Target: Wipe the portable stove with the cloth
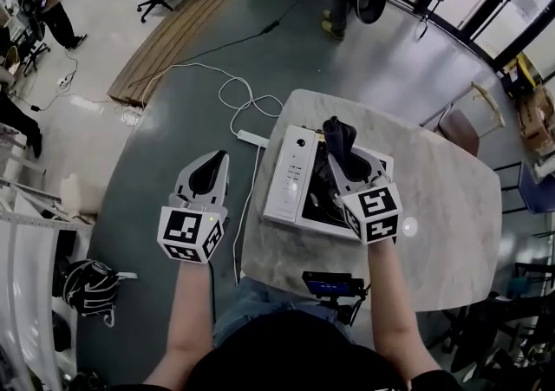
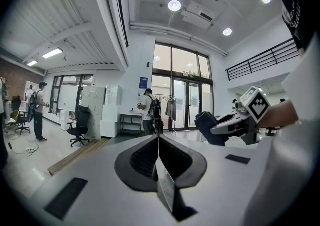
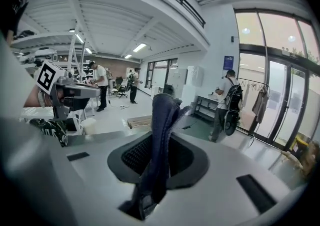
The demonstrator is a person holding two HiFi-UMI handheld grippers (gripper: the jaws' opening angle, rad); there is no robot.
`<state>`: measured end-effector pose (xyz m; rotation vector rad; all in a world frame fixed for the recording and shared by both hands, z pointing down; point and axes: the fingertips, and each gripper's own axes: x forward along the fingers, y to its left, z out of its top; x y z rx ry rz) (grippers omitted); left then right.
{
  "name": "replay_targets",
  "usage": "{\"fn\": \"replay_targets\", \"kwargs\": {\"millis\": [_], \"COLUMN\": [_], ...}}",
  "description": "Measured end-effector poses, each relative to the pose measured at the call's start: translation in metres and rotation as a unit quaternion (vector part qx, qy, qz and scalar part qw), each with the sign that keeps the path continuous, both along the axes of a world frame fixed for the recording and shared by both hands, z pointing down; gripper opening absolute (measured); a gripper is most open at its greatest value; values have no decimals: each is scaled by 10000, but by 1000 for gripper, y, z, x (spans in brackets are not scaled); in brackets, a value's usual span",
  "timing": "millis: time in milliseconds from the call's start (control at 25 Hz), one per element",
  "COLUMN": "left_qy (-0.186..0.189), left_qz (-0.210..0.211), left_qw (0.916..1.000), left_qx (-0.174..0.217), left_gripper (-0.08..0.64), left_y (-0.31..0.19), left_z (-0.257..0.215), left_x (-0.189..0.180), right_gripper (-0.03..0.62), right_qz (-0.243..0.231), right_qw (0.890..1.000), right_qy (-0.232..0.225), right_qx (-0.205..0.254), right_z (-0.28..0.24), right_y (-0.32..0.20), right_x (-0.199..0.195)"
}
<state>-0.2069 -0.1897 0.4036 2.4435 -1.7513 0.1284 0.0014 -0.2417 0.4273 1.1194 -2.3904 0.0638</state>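
A white portable stove (image 1: 293, 174) with a dark burner area lies on the round marble table (image 1: 451, 233). My right gripper (image 1: 340, 148) hovers above the stove, shut on a dark blue cloth (image 1: 338, 140) that sticks up from between its jaws; the same cloth (image 3: 161, 135) fills the middle of the right gripper view. My left gripper (image 1: 211, 174) is held over the floor to the left of the table, jaws closed together with nothing in them. In the left gripper view the right gripper (image 2: 220, 124) shows with the cloth (image 2: 207, 127) in it.
A white cable and power strip (image 1: 251, 138) trail on the floor beside the table. A phone (image 1: 333, 283) sits at the table's near edge. A black chair (image 1: 458, 129) stands at the right, wooden boards (image 1: 169, 38) lie far left. People stand in the background.
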Motion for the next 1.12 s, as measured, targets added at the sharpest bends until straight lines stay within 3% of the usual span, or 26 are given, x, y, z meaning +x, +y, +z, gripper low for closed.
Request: {"fn": "replay_targets", "kwargs": {"millis": [240, 440, 680, 840, 1120], "left_qy": [21, 35, 4, -26, -21], "left_qz": [-227, -350, -390, -392, -347], "left_qw": [9996, 9992, 9987, 9983, 9981], "left_qx": [-172, -212, -342, -421, -512], "left_gripper": [15, 15, 15, 15, 15], "left_y": [-4, -14, -19, -16, -10], "left_z": [13, 17, 23, 29, 36], "left_x": [-16, -21, -25, -26, -24], "right_gripper": [83, 83, 83, 83, 79], "right_qz": [-620, -843, -1500, -1785, -2016], "right_qw": [9950, 9880, 9625, 9483, 9318], "right_qy": [504, 573, 1222, 1807, 2213], "right_qx": [-593, -1158, -1901, -1901, -2053], "right_z": [48, 75, 110, 132, 142], "right_y": [-48, -83, -94, -94, -88], "right_x": [-28, -39, -56, -59, -69]}}
